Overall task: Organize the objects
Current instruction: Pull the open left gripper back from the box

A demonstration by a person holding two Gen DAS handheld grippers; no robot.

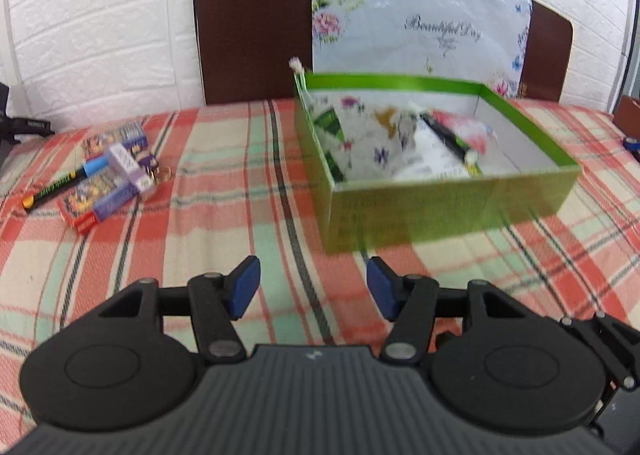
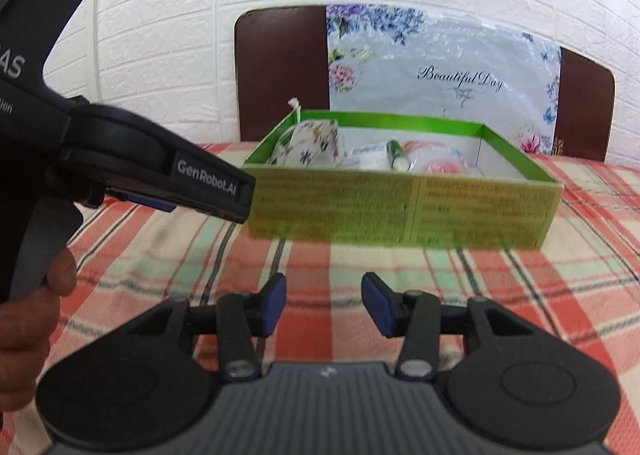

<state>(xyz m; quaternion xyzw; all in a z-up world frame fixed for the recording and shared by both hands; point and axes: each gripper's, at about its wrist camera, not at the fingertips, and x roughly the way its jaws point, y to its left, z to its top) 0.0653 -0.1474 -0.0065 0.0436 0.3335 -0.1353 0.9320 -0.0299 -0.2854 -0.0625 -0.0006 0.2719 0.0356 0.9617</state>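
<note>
A green open box [image 1: 448,211] stands on the plaid tablecloth and holds a floral pouch [image 1: 368,143], a dark tube [image 1: 448,135] and a pink item [image 1: 476,135]. The box also shows in the right wrist view [image 2: 400,211]. My left gripper [image 1: 313,287] is open and empty, low over the cloth just short of the box's front left corner. My right gripper [image 2: 324,301] is open and empty in front of the box. A pile of small boxes [image 1: 108,183] and a marker pen [image 1: 60,185] lies far left.
The left gripper's body [image 2: 132,159] and the holding hand [image 2: 32,315] fill the left of the right wrist view. A brown chair back [image 1: 256,27] with a floral plastic bag [image 1: 420,23] stands behind the table against the white brick wall.
</note>
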